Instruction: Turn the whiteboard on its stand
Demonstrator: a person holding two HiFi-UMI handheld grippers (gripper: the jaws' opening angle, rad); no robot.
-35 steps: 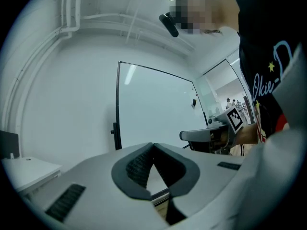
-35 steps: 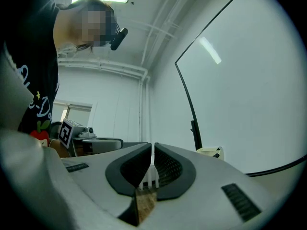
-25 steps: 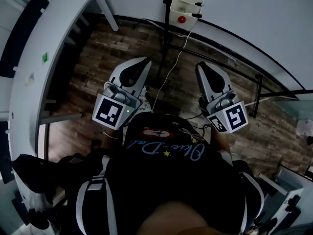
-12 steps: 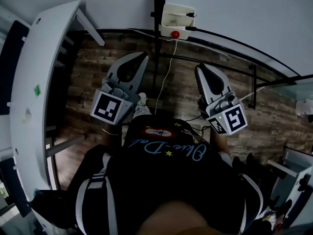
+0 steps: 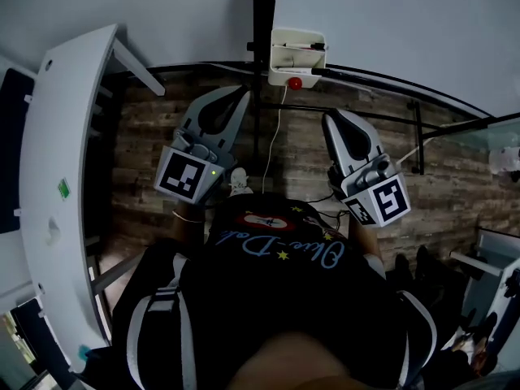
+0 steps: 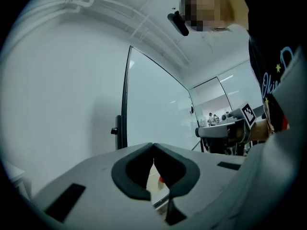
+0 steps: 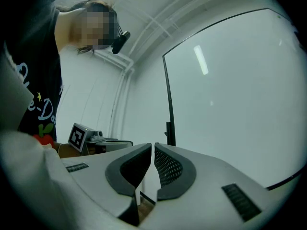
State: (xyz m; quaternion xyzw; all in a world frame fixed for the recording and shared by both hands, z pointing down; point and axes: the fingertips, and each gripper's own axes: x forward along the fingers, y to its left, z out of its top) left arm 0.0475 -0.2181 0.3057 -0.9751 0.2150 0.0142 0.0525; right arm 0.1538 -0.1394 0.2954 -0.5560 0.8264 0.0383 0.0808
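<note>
The whiteboard (image 5: 390, 23) fills the top of the head view, white in a thin black frame. Its black stand post (image 5: 262, 15) rises just left of a white pen tray (image 5: 297, 54) with a red knob. My left gripper (image 5: 241, 96) is shut and empty, its tip close below the post and apart from it. My right gripper (image 5: 331, 120), also shut and empty, points at the board's lower edge right of the tray. The board's framed edge (image 6: 125, 104) stands ahead in the left gripper view, and the same edge (image 7: 169, 104) in the right gripper view. Neither gripper touches the board.
A long white desk (image 5: 57, 177) runs down the left side. The stand's black foot bars (image 5: 418, 136) cross the wooden floor (image 5: 162, 136) below the board, and a white cable (image 5: 275, 145) hangs from the tray. A glass panel (image 5: 496, 128) stands at the right.
Both grippers have moved closer to the whiteboard's post and tray, which now sit nearer and more centred. The desk has swung further left. Both jaws stay shut.
</note>
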